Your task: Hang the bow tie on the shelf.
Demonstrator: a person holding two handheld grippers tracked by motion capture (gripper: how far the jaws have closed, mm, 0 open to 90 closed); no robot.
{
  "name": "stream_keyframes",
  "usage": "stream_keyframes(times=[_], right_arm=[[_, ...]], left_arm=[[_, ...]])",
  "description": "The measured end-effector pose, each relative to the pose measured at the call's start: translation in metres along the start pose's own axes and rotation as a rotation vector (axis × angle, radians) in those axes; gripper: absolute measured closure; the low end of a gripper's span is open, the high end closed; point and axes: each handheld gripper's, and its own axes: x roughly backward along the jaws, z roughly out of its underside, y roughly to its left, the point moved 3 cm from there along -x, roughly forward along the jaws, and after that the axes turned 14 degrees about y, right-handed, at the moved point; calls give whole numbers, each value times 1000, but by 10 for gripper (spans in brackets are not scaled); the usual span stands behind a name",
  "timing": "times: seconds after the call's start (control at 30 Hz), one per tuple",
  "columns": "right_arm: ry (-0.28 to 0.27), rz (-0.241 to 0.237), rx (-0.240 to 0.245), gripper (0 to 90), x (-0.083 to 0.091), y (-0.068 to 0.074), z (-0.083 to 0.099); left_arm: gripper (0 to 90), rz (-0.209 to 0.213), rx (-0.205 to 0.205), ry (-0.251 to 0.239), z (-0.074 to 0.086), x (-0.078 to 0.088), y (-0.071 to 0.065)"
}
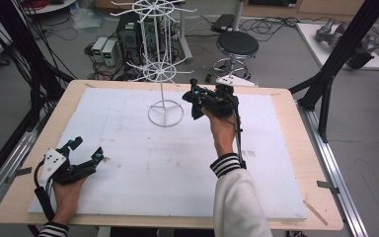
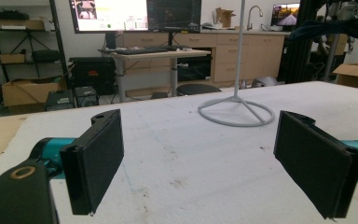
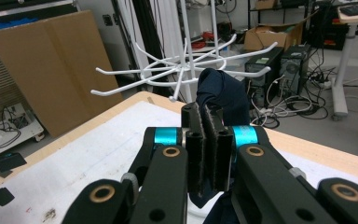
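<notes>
Left tongs [image 1: 88, 149] are resting low at the near-left part of the surface [image 1: 276, 207], held by the person's left hand [image 1: 68, 195]. Jaws are standing wide apart, nothing between them; in the left gripper view the two black pads [image 2: 95, 161] are framing bare white board [image 2: 191, 154], with the ring base of the white wire rack [image 2: 236, 112] sitting farther off between them.

Right tongs [image 1: 193, 101] are raised over the far middle of the surface, gripped by the right hand [image 1: 222, 129] with a striped cuff [image 1: 226, 164] and white sleeve [image 1: 239, 202] behind it. Jaws are pressed nearly together on a piece of dark navy cloth [image 3: 221, 95]; in the right gripper view the cloth is bunching up above the pads and hanging below them too. In the high view the cloth [image 1: 196, 109] is dangling just beside the rack's pole, to its right, off the board.

White wire rack [image 1: 164, 69] is standing upright at the far centre of the white board, round base on the board, spoked hook tiers above. In the right gripper view the lower tier's hooks [image 3: 177, 70] are spreading just behind and left of the cloth; cannot tell whether cloth is touching a hook.

A black round stool [image 1: 237, 45] and computer towers [image 1: 104, 50] are sitting on the floor beyond the surface.
</notes>
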Motion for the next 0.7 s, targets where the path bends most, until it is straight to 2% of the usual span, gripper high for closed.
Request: stream_keyframes(times=[0.3, 0.7], right_arm=[[3, -4, 4, 877, -9, 13, -9], [4, -21, 0, 876, -18, 23, -13]], left_arm=[[163, 0, 1, 0, 0, 0, 0], [163, 0, 3, -1, 0, 0, 0]])
